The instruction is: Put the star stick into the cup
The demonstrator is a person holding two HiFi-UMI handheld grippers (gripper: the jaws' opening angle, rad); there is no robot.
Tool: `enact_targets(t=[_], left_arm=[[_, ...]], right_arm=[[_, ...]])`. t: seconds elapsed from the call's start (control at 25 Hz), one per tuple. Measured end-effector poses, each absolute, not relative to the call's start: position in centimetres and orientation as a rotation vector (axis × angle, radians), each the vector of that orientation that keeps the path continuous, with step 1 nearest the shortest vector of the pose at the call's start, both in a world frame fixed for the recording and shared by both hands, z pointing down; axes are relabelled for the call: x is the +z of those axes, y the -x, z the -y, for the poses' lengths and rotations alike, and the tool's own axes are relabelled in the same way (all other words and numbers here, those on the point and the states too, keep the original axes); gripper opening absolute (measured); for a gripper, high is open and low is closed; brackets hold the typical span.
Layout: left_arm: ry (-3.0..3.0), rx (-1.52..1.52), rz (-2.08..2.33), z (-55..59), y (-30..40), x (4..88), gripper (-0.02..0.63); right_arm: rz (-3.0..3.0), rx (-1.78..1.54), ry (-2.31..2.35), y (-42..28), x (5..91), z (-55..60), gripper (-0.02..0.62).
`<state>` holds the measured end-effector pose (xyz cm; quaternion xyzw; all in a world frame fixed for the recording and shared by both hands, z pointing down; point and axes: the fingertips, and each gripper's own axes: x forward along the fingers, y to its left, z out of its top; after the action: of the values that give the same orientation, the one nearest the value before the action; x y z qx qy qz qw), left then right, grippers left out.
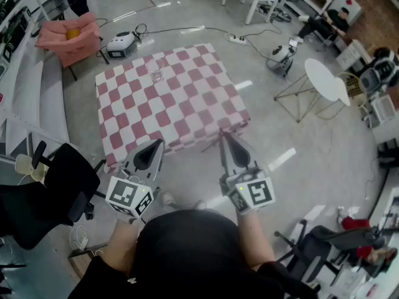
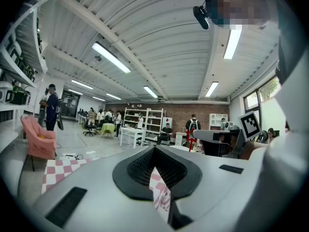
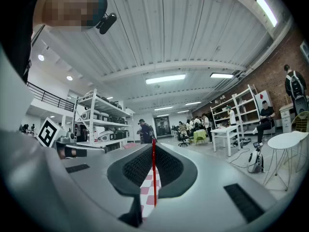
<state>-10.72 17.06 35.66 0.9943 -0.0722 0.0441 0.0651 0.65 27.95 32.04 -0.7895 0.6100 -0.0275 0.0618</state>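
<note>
At the near edge of the checkered table [image 1: 187, 104] | my right gripper [image 3: 153, 146] clenched on the thin red star stick [image 3: 154, 178] | left gripper [image 2: 154, 149] closed, empty | I see the clear cup [image 1: 156, 75] standing on the table's far side, well apart from both.

The cup [image 1: 156, 75] near the table's [image 1: 124, 143] far edge is looking tiny and see-through, so its inside is too small to tell. In the head view the stick [image 1: 220, 143] is showing as a faint thin line. In the right gripper [image 3: 153, 145] view, its star is staying out of sight. The left gripper [image 2: 154, 149] is hiding most of the table in its own view.
</note>
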Motion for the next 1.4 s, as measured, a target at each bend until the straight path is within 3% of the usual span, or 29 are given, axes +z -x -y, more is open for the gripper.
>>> enact_targets(t=[0.76, 1.4], left_arm=[[-2.909, 0.171, 0.123, -7.2, 13.7, 39.7, 0.041], [-2.914, 0.251, 0.378, -1.6, 1.3, 40.4, 0.041]], right_arm=[[-1.795, -0.145, 2.488, 1.4, 34.6, -19.0, 0.026], [-1.956, -0.109, 2.307, -12.9, 34.7, -11.4, 0.025]])
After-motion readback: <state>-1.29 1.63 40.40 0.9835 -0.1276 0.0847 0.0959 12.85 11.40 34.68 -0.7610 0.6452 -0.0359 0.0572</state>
